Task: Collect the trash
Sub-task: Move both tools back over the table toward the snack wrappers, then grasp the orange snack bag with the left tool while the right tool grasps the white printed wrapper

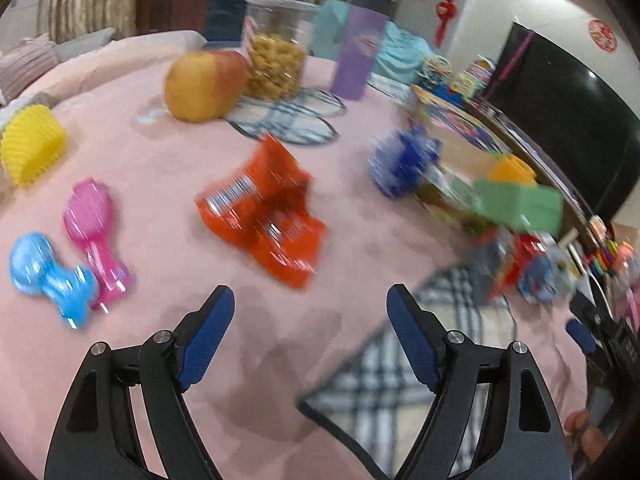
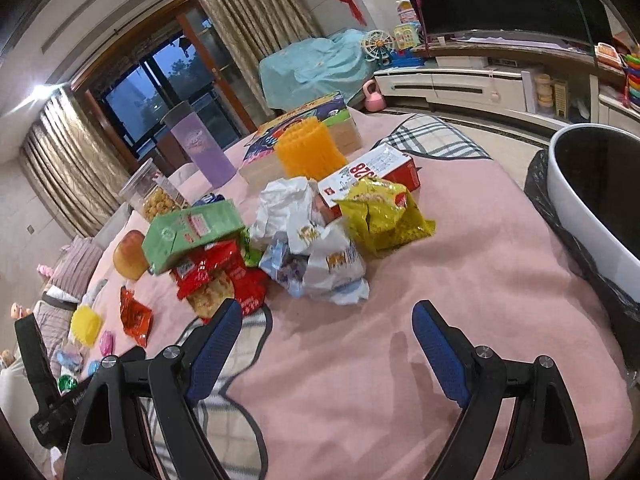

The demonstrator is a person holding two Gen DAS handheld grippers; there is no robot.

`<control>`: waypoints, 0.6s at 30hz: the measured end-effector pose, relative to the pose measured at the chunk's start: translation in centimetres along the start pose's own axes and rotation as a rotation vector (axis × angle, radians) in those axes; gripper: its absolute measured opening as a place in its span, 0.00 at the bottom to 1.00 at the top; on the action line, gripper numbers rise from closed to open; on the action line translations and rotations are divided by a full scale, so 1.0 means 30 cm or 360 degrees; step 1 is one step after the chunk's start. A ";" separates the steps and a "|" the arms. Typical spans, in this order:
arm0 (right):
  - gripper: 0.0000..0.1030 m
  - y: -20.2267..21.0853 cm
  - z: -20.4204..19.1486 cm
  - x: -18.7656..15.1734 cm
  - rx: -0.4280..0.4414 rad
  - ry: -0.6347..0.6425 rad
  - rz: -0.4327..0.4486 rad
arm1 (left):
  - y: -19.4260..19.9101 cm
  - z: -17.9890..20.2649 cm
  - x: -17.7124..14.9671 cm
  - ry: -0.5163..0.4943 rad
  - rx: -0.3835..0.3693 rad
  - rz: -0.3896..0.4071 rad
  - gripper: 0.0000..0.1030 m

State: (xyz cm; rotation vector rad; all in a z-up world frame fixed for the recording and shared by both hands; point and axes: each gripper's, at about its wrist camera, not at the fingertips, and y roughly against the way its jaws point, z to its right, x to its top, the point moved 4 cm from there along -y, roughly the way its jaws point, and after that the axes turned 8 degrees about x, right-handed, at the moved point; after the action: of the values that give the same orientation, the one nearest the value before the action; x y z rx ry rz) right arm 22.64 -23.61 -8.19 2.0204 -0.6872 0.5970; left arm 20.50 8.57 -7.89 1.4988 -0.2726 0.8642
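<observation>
The left gripper [image 1: 310, 304] hangs over the pink cloth [image 1: 160, 184] of the counter with its jaws spread wide and nothing between them. An orange wrapper [image 1: 260, 212], crumpled, lies on the cloth just ahead of the jaws and slightly left of their centre line, apart from both pads. Left of it lie a pink toy [image 1: 96, 236] and a blue toy [image 1: 52, 276], side by side; a yellow cup [image 1: 32, 148] sits further left. Beyond the wrapper stand an apple [image 1: 204, 84], a snack jar [image 1: 276, 48] and a purple tumbler [image 1: 358, 52]. The view is blurred, more so on the right, where a green carton [image 1: 520, 202] shows.

The right gripper [image 2: 328, 316] is likewise released, jaws wide and empty above the cloth. Ahead of them a trash heap sits on the counter: crumpled white paper [image 2: 320, 256] nearest, just past the jaw tips; a yellow bag [image 2: 380, 216] behind it to the right; a red-and-white box [image 2: 372, 172] further back; red wrappers [image 2: 224, 276] close to the left jaw tip, under the green carton. An orange cup [image 2: 306, 148] stands behind the heap. None of the trash touches either pad. At the right edge stands a white bin [image 2: 576, 208] lined with a black bag, beside the counter and well right of the jaws.
</observation>
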 end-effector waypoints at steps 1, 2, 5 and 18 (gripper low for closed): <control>0.85 -0.009 0.002 0.007 -0.0004 -0.0001 -0.0003 | -0.012 -0.014 0.024 -0.0008 0.0042 0.0020 0.80; 0.85 -0.014 0.002 0.010 -0.0007 -0.0001 -0.0003 | -0.019 -0.024 0.040 -0.0021 0.0077 0.0035 0.81; 0.84 -0.033 0.008 0.023 -0.0020 0.0002 0.0003 | -0.060 -0.048 0.086 -0.0045 0.0106 0.0047 0.82; 0.24 -0.071 0.013 -0.002 0.0026 -0.0010 -0.0080 | -0.074 -0.009 0.075 -0.0160 -0.0012 0.0033 0.23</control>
State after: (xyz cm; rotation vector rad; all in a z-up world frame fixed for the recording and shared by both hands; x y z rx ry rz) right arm 24.08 -23.00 -9.68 2.0494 -0.6356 0.5686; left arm 23.39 9.90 -8.13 1.5368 -0.3658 0.8047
